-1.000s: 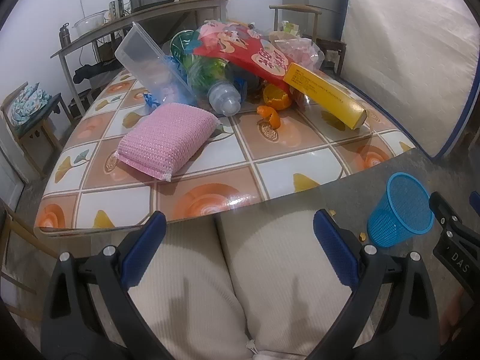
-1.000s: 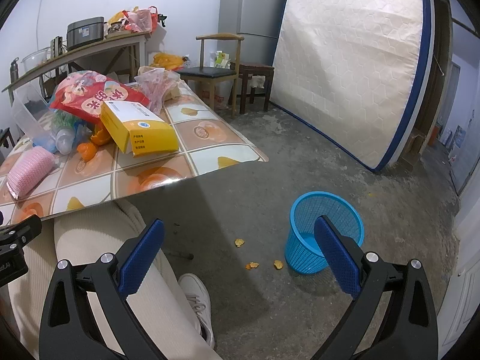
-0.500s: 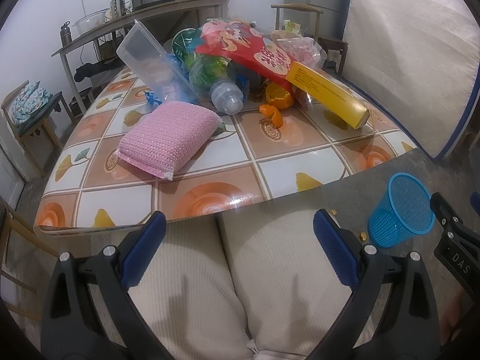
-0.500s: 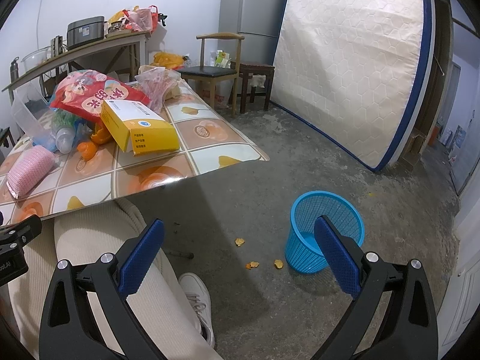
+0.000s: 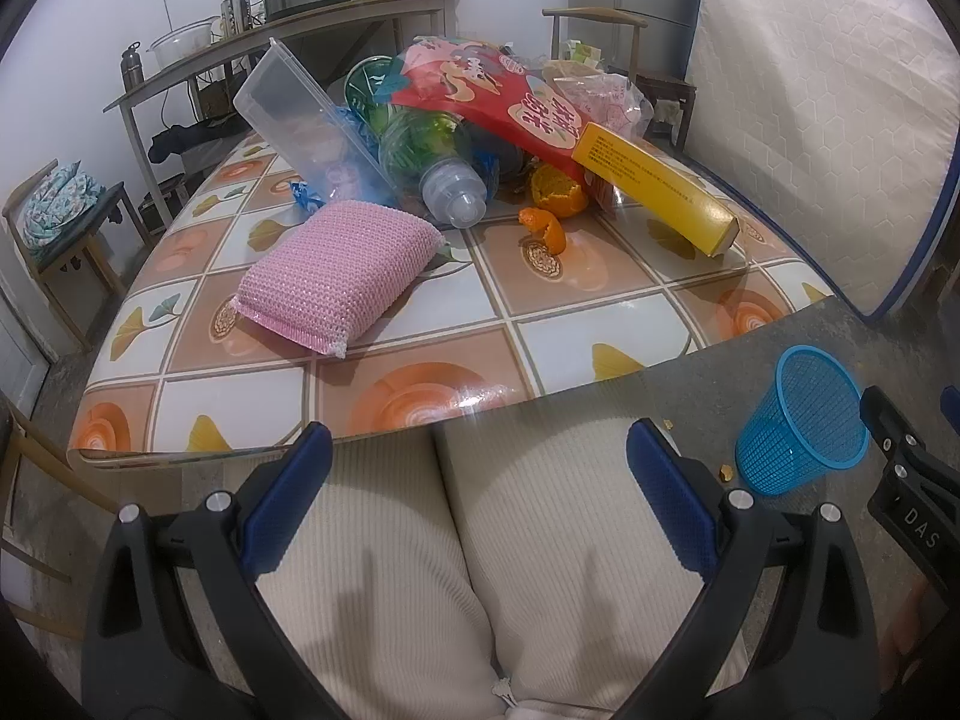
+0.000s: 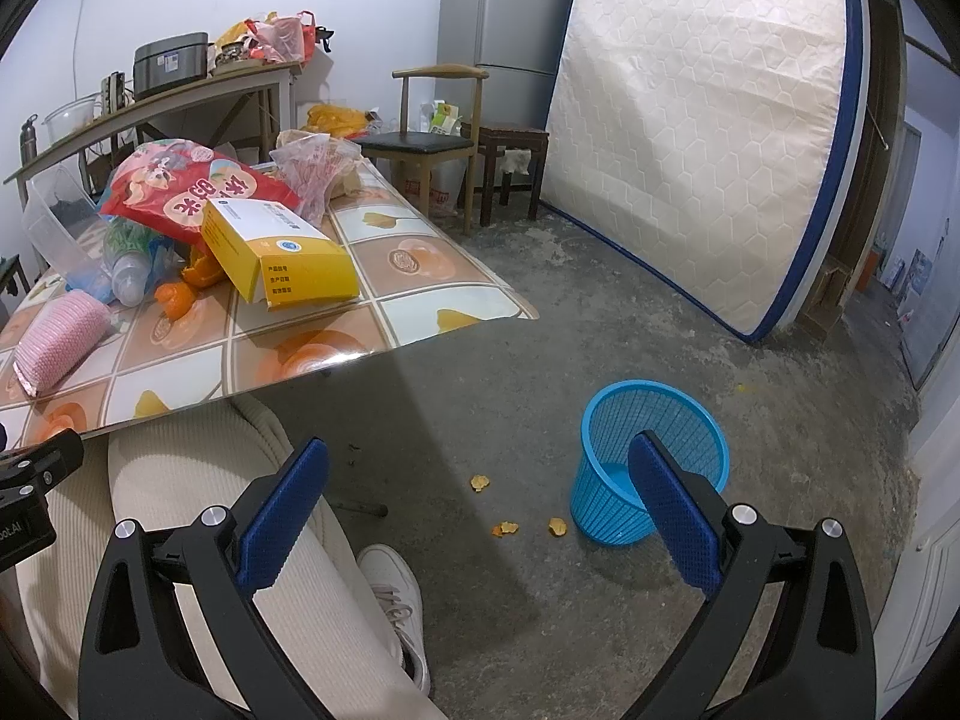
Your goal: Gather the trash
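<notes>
A heap of trash lies on the patterned table (image 5: 420, 354): a pink sponge (image 5: 339, 276), a green plastic bottle (image 5: 441, 165), a red snack bag (image 5: 510, 102), a yellow box (image 5: 654, 195), orange peels (image 5: 549, 210) and a clear plastic container (image 5: 300, 114). A blue mesh bin (image 6: 651, 459) stands on the floor to the right; it also shows in the left wrist view (image 5: 801, 420). My left gripper (image 5: 477, 504) is open and empty above the person's lap, short of the table edge. My right gripper (image 6: 477, 510) is open and empty above the floor beside the bin.
Small orange peel bits (image 6: 507, 513) lie on the concrete floor left of the bin. A mattress (image 6: 702, 132) leans on the right wall. A chair (image 6: 432, 144) and fridge (image 6: 504, 30) stand beyond the table. A shelf (image 5: 288, 42) runs behind.
The left wrist view has edged slightly nearer the table. Both grippers stay open and empty; the right one has hardly moved.
</notes>
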Motion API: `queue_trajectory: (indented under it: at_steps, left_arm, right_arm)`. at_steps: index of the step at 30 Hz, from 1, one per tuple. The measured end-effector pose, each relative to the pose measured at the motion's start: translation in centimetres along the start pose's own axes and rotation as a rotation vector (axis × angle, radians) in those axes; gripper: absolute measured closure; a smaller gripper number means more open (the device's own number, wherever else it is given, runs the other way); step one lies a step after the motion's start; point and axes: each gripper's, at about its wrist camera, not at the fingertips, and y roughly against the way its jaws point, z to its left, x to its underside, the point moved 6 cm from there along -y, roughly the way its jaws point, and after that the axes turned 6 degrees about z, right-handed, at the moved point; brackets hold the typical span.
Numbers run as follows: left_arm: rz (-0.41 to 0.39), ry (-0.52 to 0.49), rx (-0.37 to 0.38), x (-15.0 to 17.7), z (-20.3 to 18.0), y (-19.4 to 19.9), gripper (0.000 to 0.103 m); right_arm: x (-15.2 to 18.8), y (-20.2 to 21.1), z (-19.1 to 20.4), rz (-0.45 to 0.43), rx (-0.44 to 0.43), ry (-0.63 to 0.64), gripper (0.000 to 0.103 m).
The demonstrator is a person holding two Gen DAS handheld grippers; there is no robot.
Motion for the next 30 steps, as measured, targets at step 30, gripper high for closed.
queue_trajectory:
  at_steps: [30]
  left_arm:
    - [0.009, 0.003, 0.0, 0.37, 0.09, -0.2, 0.008]
  right_arm:
    - [0.57, -0.61, -0.12, 0.011, -0.006, -0.006, 0.006]
